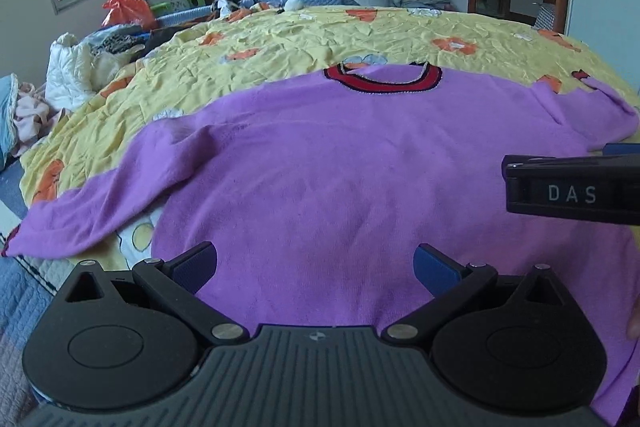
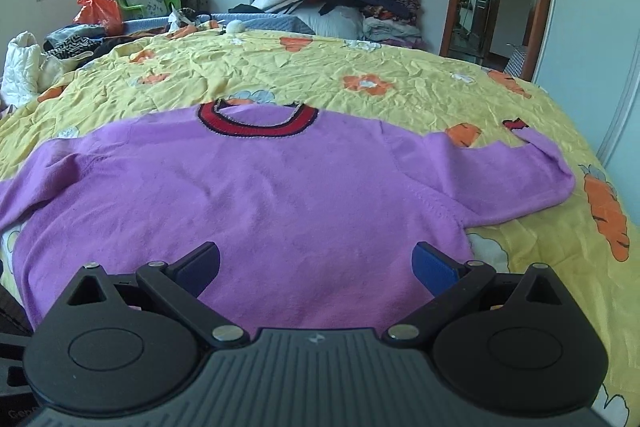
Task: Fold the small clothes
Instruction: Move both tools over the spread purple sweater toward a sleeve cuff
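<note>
Your left gripper (image 1: pixel 316 269): jaws spread wide, nothing held. Your right gripper (image 2: pixel 316 267): likewise spread, nothing held.

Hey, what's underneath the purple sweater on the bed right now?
The purple sweater lies flat on a yellow floral bedspread, which shows all around it. The part of the bedspread directly beneath is covered, so anything hidden there cannot be seen. Both grippers hover open above its hem.

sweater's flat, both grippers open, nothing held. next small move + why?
Probably send the right gripper to the right sleeve to pinch it for folding inward. The purple sweater lies spread flat on the yellow bedspread, collar at the far end, sleeves out to both sides, unfolded. The left gripper is open too, holding nothing.
</note>
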